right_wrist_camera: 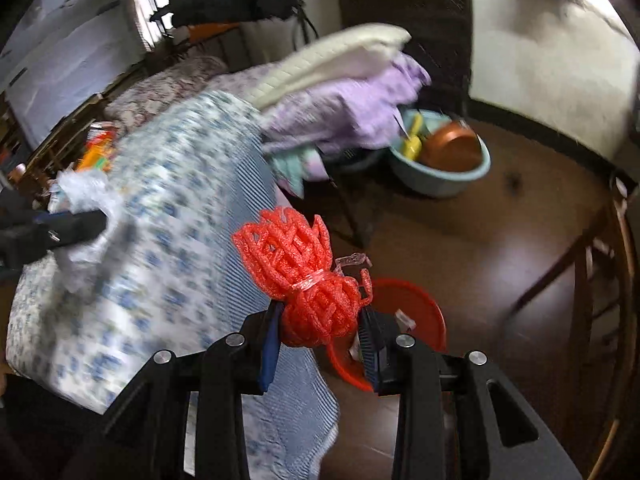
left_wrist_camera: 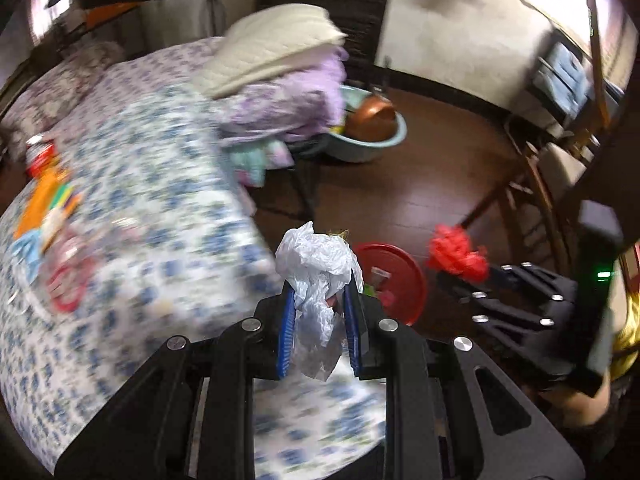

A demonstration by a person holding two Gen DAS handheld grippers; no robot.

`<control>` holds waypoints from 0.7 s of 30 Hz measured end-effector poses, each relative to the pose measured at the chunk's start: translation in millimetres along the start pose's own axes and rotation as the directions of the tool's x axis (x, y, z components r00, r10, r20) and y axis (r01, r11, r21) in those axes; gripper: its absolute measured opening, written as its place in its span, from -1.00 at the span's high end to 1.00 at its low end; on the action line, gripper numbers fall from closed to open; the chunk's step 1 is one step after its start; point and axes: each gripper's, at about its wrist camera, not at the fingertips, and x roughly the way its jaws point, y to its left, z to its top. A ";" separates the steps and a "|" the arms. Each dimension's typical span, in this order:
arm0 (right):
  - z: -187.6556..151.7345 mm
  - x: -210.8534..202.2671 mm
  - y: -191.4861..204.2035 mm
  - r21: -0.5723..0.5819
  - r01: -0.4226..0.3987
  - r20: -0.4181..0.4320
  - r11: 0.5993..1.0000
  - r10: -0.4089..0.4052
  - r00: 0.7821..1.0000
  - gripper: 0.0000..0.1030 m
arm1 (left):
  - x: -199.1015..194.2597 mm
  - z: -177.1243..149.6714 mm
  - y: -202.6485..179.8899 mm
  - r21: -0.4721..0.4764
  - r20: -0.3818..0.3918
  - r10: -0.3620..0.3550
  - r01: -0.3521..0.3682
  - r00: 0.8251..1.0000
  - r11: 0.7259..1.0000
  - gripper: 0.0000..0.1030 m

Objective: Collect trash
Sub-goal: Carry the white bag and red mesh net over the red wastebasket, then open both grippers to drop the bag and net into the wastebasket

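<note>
On the bed (left_wrist_camera: 132, 184) at far left lie a few bright wrappers (left_wrist_camera: 48, 196), blurred, on the blue-flowered sheet; further back sits a stack of folded quilts (left_wrist_camera: 280, 72), cream on top, lilac under; in my left gripper (left_wrist_camera: 320, 316) I've got a crumpled white bag (left_wrist_camera: 316, 268), blue pads squeezed tight on it, the bag bulging out above the fingertips and trailing below; it hangs at the bed's edge, over the sheet; just right of it, down on the dark floor, there's the red bin (left_wrist_camera: 404, 272) with a few scraps inside; beyond, by the wall, a pale-blue basin (left_wrist_camera: 380, 144) holds a copper bowl (left_wrist_camera: 374, 118); right again, my right gripper (right_wrist_camera: 320, 328) clamps a red foam net (right_wrist_camera: 308, 280), bunched and tied round the middle, pads pressing its lower ball, the upper half flaring out; from this wrist the net sits in front of the bin's rim (right_wrist_camera: 424, 308), beside the sheet's hanging corner; at far right stand wooden chair legs (right_wrist_camera: 580, 280); whether either piece is directly over the bin, I can't tell.
</note>
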 end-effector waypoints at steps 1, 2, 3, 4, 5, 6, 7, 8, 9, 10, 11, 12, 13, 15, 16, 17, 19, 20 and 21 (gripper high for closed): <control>-3.9 3.8 -6.5 0.011 0.003 -0.011 1.000 -0.003 1.000 0.34 | 6.8 2.0 -8.5 0.014 -0.013 -0.013 0.013 1.000 1.000 0.55; -9.1 10.1 -14.5 0.028 0.005 -0.026 1.000 -0.004 1.000 0.34 | 15.0 4.5 -18.1 0.026 -0.030 -0.031 0.032 0.999 0.999 0.55; -13.0 15.6 -20.5 0.042 0.010 -0.037 0.999 -0.008 0.999 0.34 | 21.2 6.5 -24.4 0.031 -0.044 -0.044 0.045 0.998 0.999 0.55; -19.0 24.1 -29.6 0.061 0.020 -0.054 0.998 -0.016 0.998 0.34 | 32.6 8.8 -33.7 0.033 -0.070 -0.062 0.064 0.996 0.997 0.55; -21.7 28.6 -35.5 0.074 0.022 -0.063 0.997 -0.017 0.998 0.34 | 42.3 11.1 -39.4 0.031 -0.091 -0.074 0.078 0.993 0.996 0.55; -25.5 33.8 -41.1 0.087 0.022 -0.072 0.996 -0.016 0.997 0.34 | 52.8 13.4 -44.5 0.026 -0.113 -0.088 0.092 0.990 0.995 0.55; -29.1 40.4 -46.3 0.099 0.025 -0.083 0.995 -0.017 0.996 0.34 | 66.8 15.7 -51.4 0.018 -0.140 -0.105 0.108 0.985 0.994 0.55; -32.8 46.8 -51.1 0.108 0.031 -0.093 0.994 -0.021 0.995 0.34 | 76.7 17.9 -55.8 0.009 -0.160 -0.116 0.119 0.980 0.993 0.55; -35.9 50.5 -54.8 0.114 0.034 -0.100 0.993 -0.023 0.995 0.34 | 87.5 19.3 -61.0 -0.004 -0.181 -0.127 0.129 0.975 0.992 0.55; -39.9 56.8 -59.3 0.123 0.037 -0.108 0.992 -0.024 0.994 0.34 | 101.2 21.6 -65.2 -0.028 -0.206 -0.142 0.139 0.968 0.990 0.55; -43.5 62.9 -63.7 0.132 0.039 -0.115 0.991 -0.024 0.993 0.34 | 112.8 22.9 -67.6 -0.053 -0.227 -0.154 0.146 0.962 0.988 0.55; -47.0 71.0 -67.3 0.141 0.043 -0.129 0.989 -0.024 0.991 0.34 | 123.5 23.5 -69.2 -0.076 -0.246 -0.168 0.154 0.955 0.985 0.54; -48.9 74.9 -69.6 0.146 0.044 -0.136 0.988 -0.024 0.990 0.34 | 137.3 24.3 -70.3 -0.102 -0.267 -0.179 0.157 0.947 0.982 0.54; -53.1 86.6 -74.4 0.156 0.047 -0.151 0.987 -0.023 0.988 0.34 | 158.6 23.8 -72.4 -0.134 -0.294 -0.182 0.148 0.938 0.980 0.54; -55.1 93.4 -76.6 0.162 0.046 -0.161 0.986 -0.019 0.987 0.34 | 172.3 22.6 -72.6 -0.154 -0.311 -0.185 0.143 0.932 0.978 0.54; -56.5 100.1 -78.4 0.167 0.046 -0.169 0.985 -0.018 0.985 0.34 | 179.4 22.1 -72.2 -0.163 -0.319 -0.185 0.138 0.930 0.977 0.54; -57.3 108.9 -80.7 0.174 0.046 -0.178 0.984 -0.014 0.984 0.33 | 195.8 20.8 -69.0 -0.192 -0.336 -0.188 0.128 0.923 0.973 0.52; -57.6 113.8 -82.2 0.181 0.043 -0.180 0.982 -0.010 0.984 0.33 | 201.9 20.3 -66.9 -0.205 -0.342 -0.191 0.126 0.920 0.971 0.49; -57.5 118.7 -83.6 0.188 0.040 -0.184 0.981 -0.005 0.983 0.33 | 208.8 19.7 -65.5 -0.217 -0.348 -0.189 0.117 0.918 0.969 0.49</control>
